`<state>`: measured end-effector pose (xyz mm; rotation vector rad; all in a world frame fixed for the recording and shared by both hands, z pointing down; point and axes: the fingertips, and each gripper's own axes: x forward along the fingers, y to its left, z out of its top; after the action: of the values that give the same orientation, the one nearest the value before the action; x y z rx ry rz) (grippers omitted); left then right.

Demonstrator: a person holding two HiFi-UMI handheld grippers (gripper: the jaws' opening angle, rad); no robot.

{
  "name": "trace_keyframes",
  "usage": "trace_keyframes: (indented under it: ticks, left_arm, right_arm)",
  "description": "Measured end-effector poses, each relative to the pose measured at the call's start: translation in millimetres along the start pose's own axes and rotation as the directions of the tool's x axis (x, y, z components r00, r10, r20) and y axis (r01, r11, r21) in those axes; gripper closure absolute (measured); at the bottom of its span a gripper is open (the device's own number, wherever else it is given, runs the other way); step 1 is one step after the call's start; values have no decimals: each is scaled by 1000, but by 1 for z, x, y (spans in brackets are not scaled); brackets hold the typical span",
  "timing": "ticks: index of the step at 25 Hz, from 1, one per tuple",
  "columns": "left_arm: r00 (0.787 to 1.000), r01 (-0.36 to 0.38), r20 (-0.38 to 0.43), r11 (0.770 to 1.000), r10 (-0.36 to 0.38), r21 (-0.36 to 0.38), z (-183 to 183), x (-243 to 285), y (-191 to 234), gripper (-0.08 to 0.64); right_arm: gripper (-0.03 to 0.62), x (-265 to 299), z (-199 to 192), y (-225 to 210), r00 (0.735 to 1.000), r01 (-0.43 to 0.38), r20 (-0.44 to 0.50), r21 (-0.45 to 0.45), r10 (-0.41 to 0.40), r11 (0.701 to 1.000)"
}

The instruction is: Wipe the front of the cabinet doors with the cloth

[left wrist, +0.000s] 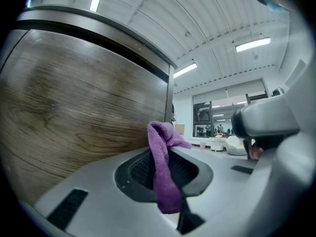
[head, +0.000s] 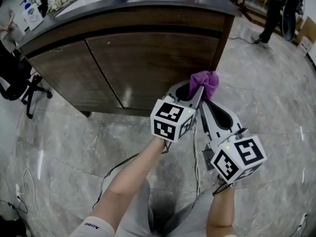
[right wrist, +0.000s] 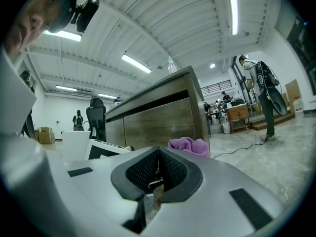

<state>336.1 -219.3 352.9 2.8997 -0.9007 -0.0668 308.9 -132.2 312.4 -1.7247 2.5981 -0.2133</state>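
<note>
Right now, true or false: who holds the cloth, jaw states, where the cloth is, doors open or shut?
1. The left gripper is shut on the purple cloth. True.
2. Both grippers grip the cloth. False: the right gripper has its jaws together with nothing between them.
3. The cloth is held in front of the right-hand cabinet door. True.
4. One cabinet door stands open. False: the left-hand cabinet door and the right-hand one are both shut.

Your left gripper (left wrist: 168, 181) has its jaws closed on the purple cloth (left wrist: 165, 167) at lower centre. The wooden cabinet door (left wrist: 84, 112) fills the left of the frame, just behind the cloth's bunched top.
</note>
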Motion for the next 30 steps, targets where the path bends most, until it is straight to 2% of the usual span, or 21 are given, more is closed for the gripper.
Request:
trace_keyframes:
  ticks: [17,24,30]
  left_arm:
    - [992,-126,-3,992,126,5,8,-44,58,500]
    - [980,-200,16,980,200,7,20,-74,95,500]
    - [962,-271,15,962,271,23,24,-100,121,500]
  right_arm:
    - [563,22,-10,24,998,-63,-13,5,63,998]
    - [563,37,-22,46,993,-98,-65,-49,95,994]
    - [563,46,-21,61,990,-131,-61,-50,128,990]
